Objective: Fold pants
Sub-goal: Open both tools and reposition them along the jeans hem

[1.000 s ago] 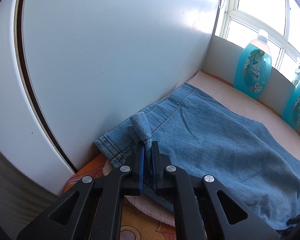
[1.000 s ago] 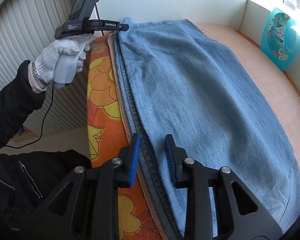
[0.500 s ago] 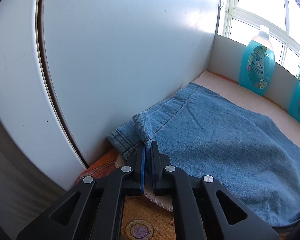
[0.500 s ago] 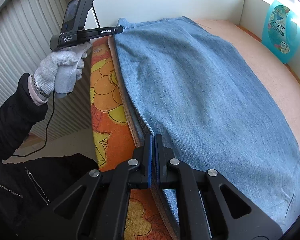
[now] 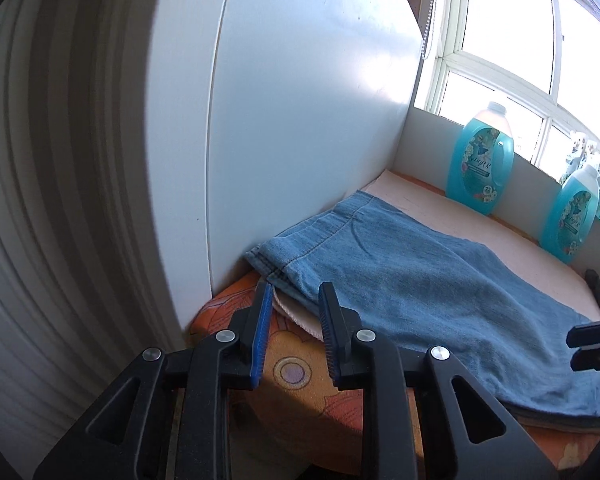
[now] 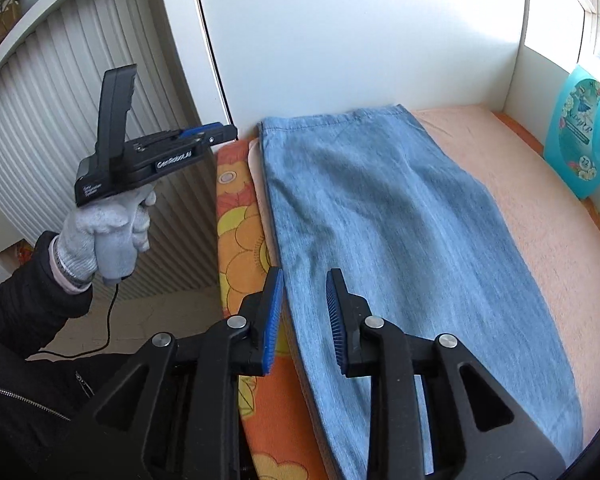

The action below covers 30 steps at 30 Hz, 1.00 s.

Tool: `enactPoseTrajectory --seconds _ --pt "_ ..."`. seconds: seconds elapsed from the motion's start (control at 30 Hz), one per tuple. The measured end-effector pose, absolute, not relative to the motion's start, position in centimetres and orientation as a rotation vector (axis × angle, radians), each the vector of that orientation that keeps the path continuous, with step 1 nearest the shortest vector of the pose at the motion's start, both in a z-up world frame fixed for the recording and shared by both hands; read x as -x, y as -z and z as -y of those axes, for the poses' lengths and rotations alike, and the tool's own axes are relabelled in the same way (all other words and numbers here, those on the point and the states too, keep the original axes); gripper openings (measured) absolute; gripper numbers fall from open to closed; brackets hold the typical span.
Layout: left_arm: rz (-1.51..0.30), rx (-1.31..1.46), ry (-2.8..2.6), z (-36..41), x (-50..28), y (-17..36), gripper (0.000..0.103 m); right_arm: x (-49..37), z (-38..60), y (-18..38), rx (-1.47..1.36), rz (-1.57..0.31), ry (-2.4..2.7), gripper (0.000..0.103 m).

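Gripping its handle at the left of the right wrist frame, a gloved hand raises the left gripper, jaws opening and empty. Right gripper at lower centre is opening too, nothing clamped. Folded pants lie flat mid-frame on the peach-covered surface; a blue bottle stands far right.

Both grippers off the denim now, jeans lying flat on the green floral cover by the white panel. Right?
Not quite: the floral cover is orange, not green, as the right wrist view shows. The rest holds: left gripper and right gripper are opening, nothing between them, jeans flat by the white panel.
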<state>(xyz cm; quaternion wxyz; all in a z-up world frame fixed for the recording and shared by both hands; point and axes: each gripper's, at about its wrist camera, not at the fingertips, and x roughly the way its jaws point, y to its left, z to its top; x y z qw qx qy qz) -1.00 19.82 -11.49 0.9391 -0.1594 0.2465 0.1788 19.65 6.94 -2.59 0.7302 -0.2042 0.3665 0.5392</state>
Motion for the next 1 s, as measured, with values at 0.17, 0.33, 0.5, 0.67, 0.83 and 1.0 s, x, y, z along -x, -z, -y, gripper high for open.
enactPoseTrajectory --seconds 0.17,0.33,0.5,0.67,0.83,1.0 --pt "-0.492 0.354 -0.348 -20.0 4.4 11.0 0.022 -21.0 -13.9 3.0 0.444 -0.801 -1.226 0.024" --pt "-0.503 0.415 -0.335 -21.1 6.3 11.8 0.022 -22.7 -20.1 4.3 0.412 -0.853 -1.231 0.030" --pt "-0.533 0.463 -0.323 -21.9 7.6 13.0 0.022 -23.2 -24.7 5.6 0.419 -0.884 -1.234 0.036" --pt "-0.545 0.520 -0.320 -22.8 8.4 14.1 0.022 -23.4 -28.3 7.2 0.456 -0.882 -1.178 0.036" --pt "-0.537 0.551 -0.350 -24.0 9.4 14.5 0.022 -23.8 -30.3 8.6 0.481 -0.908 -1.152 0.036" --pt "-0.534 0.580 -0.369 -25.0 9.8 14.9 0.022 -24.0 -30.6 9.1 0.433 -0.939 -1.126 0.025"
